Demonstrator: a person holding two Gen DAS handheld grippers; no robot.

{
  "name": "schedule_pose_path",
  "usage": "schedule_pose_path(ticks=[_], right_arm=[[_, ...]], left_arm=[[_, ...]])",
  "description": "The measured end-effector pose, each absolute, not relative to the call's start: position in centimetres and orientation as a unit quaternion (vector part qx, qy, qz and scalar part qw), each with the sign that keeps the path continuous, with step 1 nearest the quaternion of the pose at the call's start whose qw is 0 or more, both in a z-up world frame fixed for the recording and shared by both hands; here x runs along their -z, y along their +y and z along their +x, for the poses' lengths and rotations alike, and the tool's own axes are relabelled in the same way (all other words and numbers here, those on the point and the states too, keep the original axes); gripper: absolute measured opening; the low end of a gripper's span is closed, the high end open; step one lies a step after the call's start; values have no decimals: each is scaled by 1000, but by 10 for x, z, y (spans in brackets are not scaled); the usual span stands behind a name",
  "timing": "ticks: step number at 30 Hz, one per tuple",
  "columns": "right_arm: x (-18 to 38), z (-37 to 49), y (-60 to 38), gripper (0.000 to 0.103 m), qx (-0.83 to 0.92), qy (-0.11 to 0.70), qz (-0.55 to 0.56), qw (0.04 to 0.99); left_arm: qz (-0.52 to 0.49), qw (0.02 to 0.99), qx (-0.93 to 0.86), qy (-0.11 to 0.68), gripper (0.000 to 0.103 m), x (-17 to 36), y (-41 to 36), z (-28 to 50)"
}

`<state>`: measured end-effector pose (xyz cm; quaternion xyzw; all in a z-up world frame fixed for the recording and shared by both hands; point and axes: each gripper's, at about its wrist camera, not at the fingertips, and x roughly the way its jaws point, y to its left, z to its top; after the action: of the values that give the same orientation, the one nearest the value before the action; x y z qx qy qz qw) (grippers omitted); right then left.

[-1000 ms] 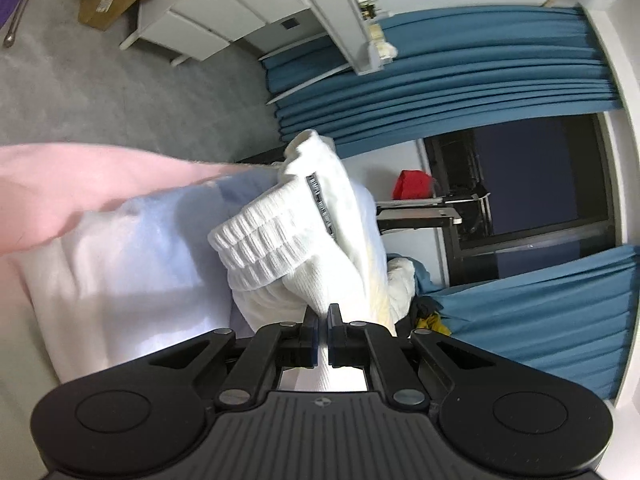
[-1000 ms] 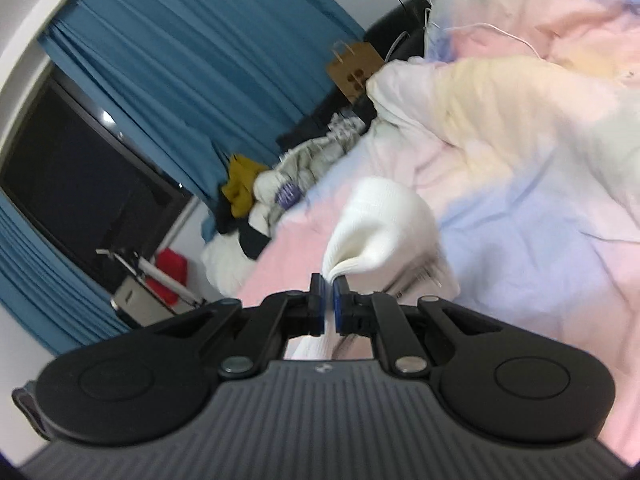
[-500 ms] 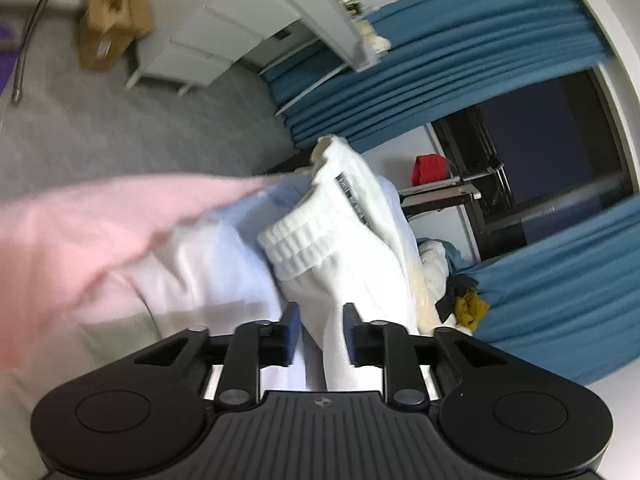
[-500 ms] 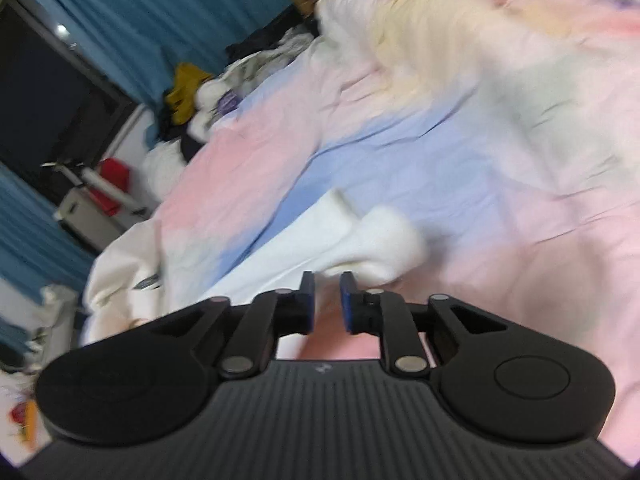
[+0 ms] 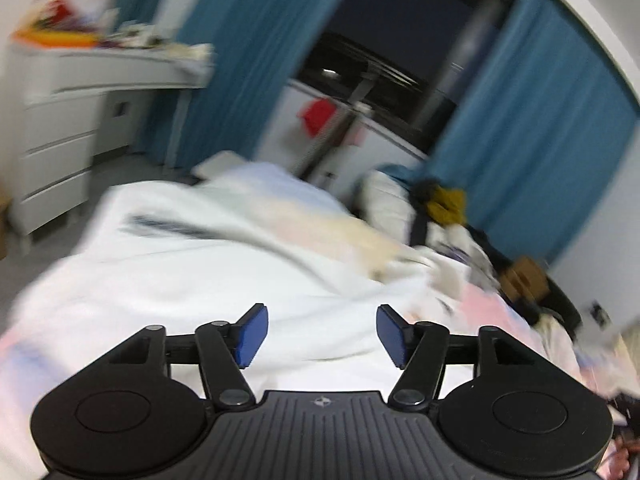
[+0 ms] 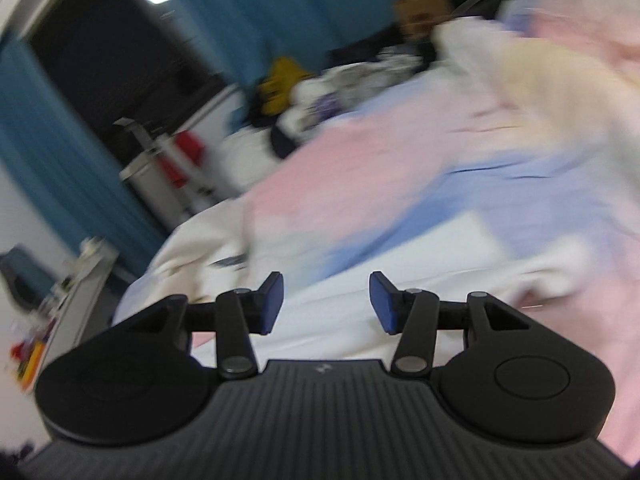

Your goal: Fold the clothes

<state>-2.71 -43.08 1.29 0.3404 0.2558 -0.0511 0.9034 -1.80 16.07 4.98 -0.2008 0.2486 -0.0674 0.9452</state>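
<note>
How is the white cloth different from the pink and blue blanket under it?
The white cloth is one plain colour, but the pink and blue blanket has soft patches of pink, blue and yellow. The cloth is a smaller piece lying on top; the blanket spreads across the whole bed. Both are soft, and both are blurry here.

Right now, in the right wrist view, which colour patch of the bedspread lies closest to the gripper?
The blue patch, just beyond the white garment under the open right gripper; pink and yellow patches lie farther.
</note>
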Motion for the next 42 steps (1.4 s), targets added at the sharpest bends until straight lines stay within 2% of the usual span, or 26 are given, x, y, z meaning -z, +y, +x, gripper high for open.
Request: schedule_pose_path(ticks=[3, 7, 10, 16, 21, 26, 28, 30, 32, 40, 42], right_arm=[[-16, -2, -391, 51, 3, 255, 332, 908], [-11, 41, -352, 51, -43, 264, 313, 911], [-11, 80, -336, 51, -59, 277, 286, 915], [5, 180, -319, 51, -82, 312, 223, 920], [39, 275, -303, 60, -84, 333, 179, 922], [64, 343, -292, 62, -58, 322, 166, 930], [67, 356, -289, 56, -43, 316, 179, 931], [63, 357, -280, 27, -27, 302, 165, 939], [52, 351, -267, 16, -14, 284, 134, 949], [-51, 273, -249, 13, 118, 177, 6, 977], [-73, 267, -258, 13, 144, 198, -1, 969]], left_arm=[[-160, 953, 81, 244, 80, -52, 101, 13], [-135, 954, 100, 247, 81, -33, 32, 60], [-125, 955, 96, 250, 81, 2, -1, 96], [-112, 951, 95, 271, 81, 65, -9, 145], [-139, 952, 96, 255, 81, 93, 16, 161], [-181, 947, 105, 243, 81, 115, 33, 179], [-195, 944, 112, 242, 81, 120, 39, 184], [-209, 941, 119, 237, 81, 120, 44, 184], [-221, 939, 124, 233, 81, 119, 48, 182], [-254, 936, 124, 210, 81, 100, 63, 164], [-253, 938, 128, 201, 81, 92, 63, 159]])
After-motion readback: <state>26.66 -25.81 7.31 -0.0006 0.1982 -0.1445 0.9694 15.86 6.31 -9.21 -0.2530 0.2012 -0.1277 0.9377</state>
